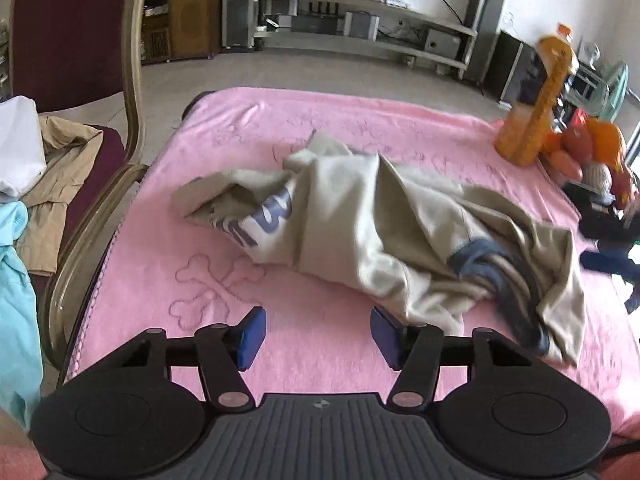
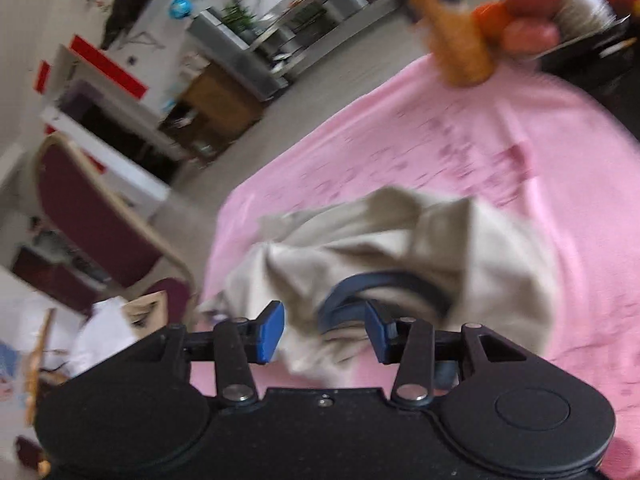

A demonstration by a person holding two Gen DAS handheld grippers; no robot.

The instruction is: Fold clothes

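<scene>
A crumpled beige sweatshirt with purple lettering and a navy collar lies in a heap across the pink blanket. My left gripper hovers over bare blanket at the heap's near edge. It is open, nothing is between its blue pads, and the cloth's hem lies just past its right finger. In the blurred right wrist view, my right gripper stands open low over the sweatshirt. Loose cloth and the navy collar lie between and beyond its pads without being pinched.
A maroon chair at the left holds tan, white and light blue clothes. An orange plush toy and a pile of fruit stand at the blanket's far right corner, with dark items along the right edge.
</scene>
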